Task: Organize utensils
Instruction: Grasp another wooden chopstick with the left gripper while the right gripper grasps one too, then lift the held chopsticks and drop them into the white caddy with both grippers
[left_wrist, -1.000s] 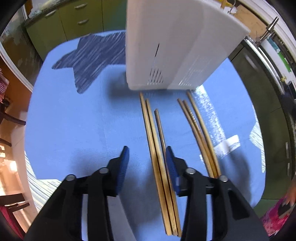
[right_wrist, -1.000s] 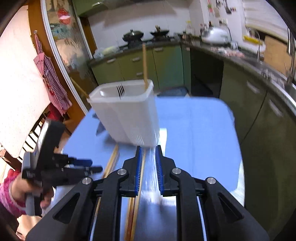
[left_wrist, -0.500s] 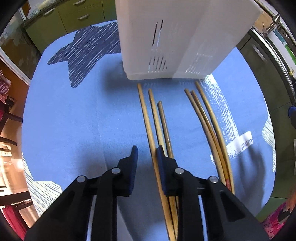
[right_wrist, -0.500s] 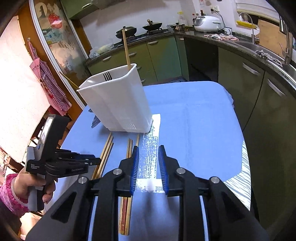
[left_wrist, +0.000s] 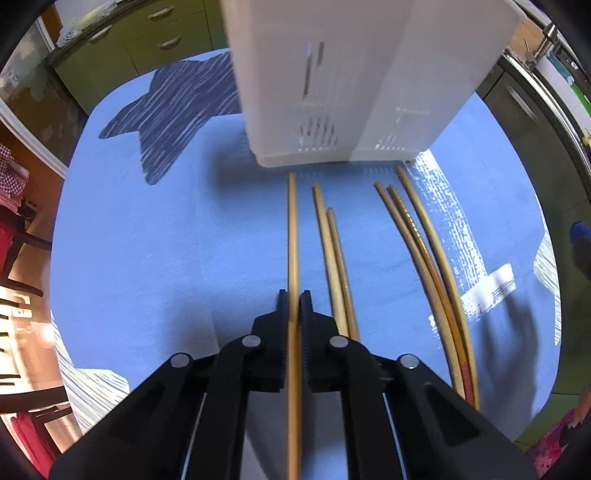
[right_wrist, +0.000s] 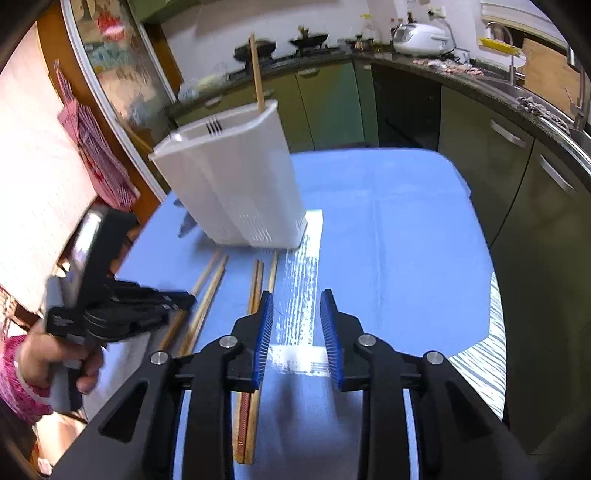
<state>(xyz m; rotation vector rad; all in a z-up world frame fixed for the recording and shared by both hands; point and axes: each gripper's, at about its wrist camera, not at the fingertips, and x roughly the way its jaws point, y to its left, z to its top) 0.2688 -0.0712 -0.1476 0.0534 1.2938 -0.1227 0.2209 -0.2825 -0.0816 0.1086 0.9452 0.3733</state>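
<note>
Chopstick (left_wrist: 293, 236) nearest the holder (left_wrist: 354, 81) is now pinched by the left tool (left_wrist: 294, 306), which was spread a second ago; right tool (right_wrist: 297, 325) has opened, idle. Lift next.

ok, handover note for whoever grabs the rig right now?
Left gripper: shut on a chopstick, low over the cloth; not clear it is lifted.
Right gripper: open, empty, above the cloth.
Holder stands at the cloth's far side, one stick already upright in it.
Loose: a pair just right of the gripped one, a trio further right.
Left: put the held stick in the holder, then the other five.
</note>
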